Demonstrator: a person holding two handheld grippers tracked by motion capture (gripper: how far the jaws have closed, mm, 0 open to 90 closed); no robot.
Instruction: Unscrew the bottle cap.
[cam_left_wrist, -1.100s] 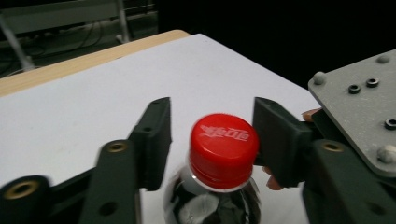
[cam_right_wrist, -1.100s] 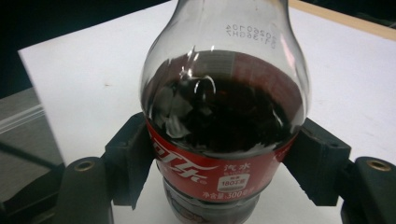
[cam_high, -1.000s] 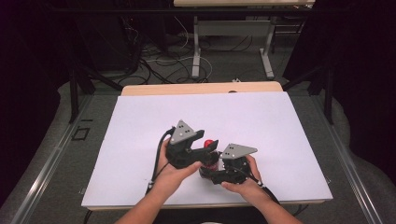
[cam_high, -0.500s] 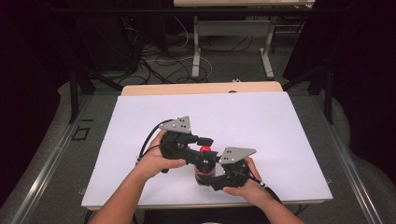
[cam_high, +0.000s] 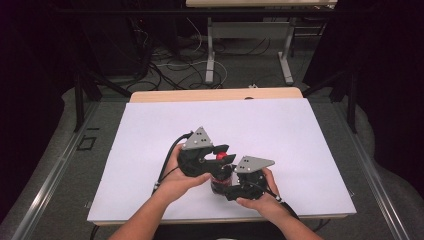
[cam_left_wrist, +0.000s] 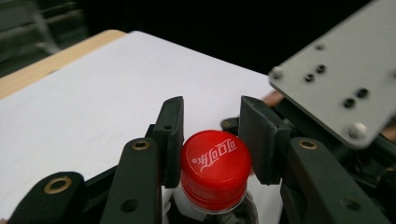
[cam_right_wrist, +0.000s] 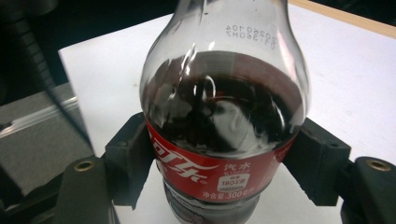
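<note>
From above, the cola bottle (cam_high: 220, 180) is mostly hidden between the two hands near the front edge of the white table (cam_high: 150, 130); its base is cut off in the right gripper view. The right gripper (cam_right_wrist: 224, 172) clamps the bottle's labelled body. The left gripper (cam_left_wrist: 212, 140) has just been closing and pinches the red cap (cam_left_wrist: 215, 168). Behind the table, cables (cam_high: 170, 65) sprawl on the floor.
</note>
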